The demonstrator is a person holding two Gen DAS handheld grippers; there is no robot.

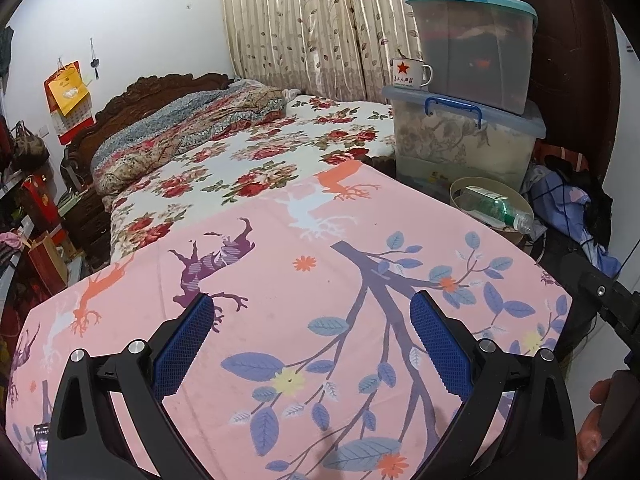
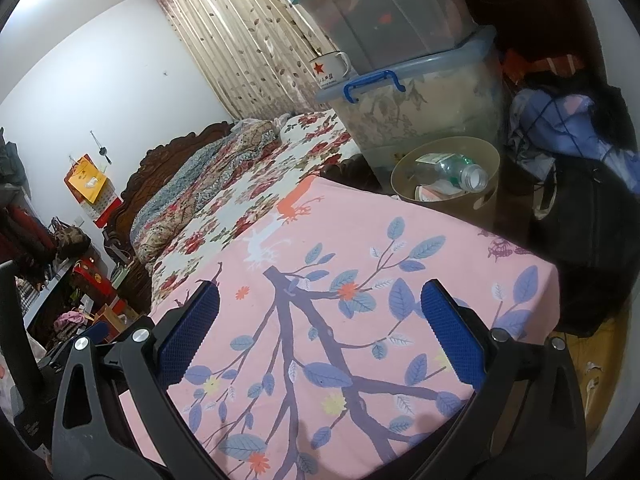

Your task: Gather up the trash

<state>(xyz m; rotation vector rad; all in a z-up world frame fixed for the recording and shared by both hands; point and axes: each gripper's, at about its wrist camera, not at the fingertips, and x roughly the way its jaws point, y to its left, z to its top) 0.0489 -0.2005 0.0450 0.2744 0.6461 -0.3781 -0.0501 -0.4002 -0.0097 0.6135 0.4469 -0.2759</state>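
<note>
So, both my tongs are wide open w/ nothing between the blue pads — left gripper (image 1: 310, 322) and right gripper (image 2: 320, 314) hang over the pink cloth w/ purple branch and blue leaf print (image 1: 320, 280). Trash sits far right, past the cloth's far edge: a clear plastic bottle w/ green label (image 2: 452, 174) lies tilted in the round beige plastic bin (image 2: 486, 204) — neck poking over the rim, next to the stacked clear storage boxes (image 2: 420, 108).

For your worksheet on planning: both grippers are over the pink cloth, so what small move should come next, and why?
Probably pull both back and stop. The left gripper and right gripper are open and hold nothing, the pink cloth shows no trash, and the plastic bottle already lies in the bin.
</note>
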